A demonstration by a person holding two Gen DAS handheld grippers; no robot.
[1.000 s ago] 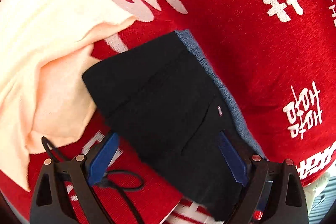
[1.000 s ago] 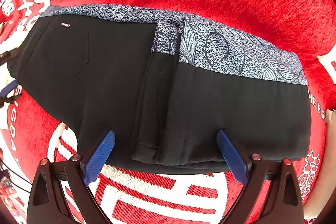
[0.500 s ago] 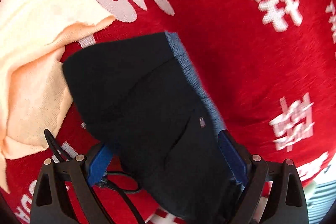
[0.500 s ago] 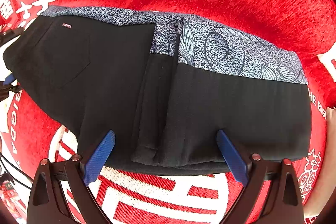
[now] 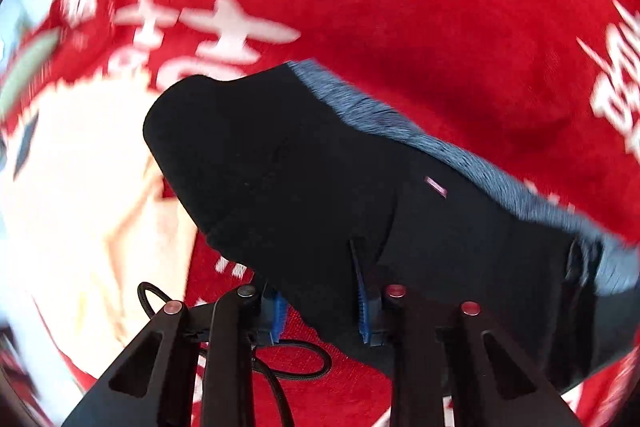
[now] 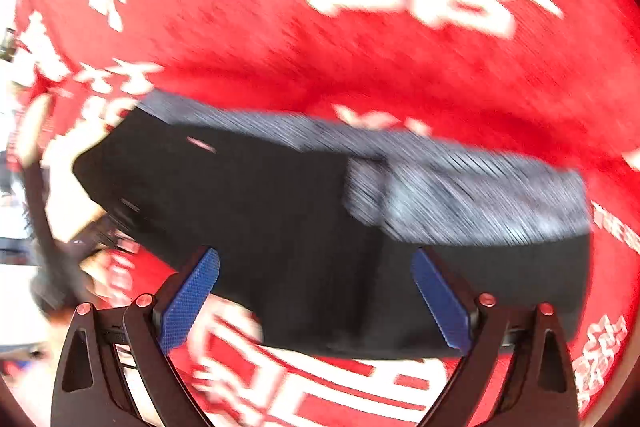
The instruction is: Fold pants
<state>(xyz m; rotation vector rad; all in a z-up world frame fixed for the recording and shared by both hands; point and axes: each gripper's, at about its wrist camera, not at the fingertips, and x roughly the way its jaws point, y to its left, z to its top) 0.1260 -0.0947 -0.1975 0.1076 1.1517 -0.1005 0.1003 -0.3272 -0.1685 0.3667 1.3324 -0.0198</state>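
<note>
Pants point(image 5: 328, 187), black fabric with a grey-blue patterned waistband, lie folded on the red plush cloth point(image 5: 420, 27) printed with white characters. On my left camera, the left gripper point(image 5: 320, 307) has just been closing; its blue pads now pinch the near edge of the black fabric, which sits between them. Fabric looks lifted at that corner. A pale peach cloth point(image 5: 80, 187) lies at the left, partly under the pants. A black cable point(image 5: 296, 363) loops on the red cloth just beside my left fingers.

On my right camera, the right gripper point(image 6: 316, 299) stands wide open above the pants' near edge, blue pads point(image 6: 188, 299) clear of the fabric. Both views are motion-blurred; fine detail is lost.
</note>
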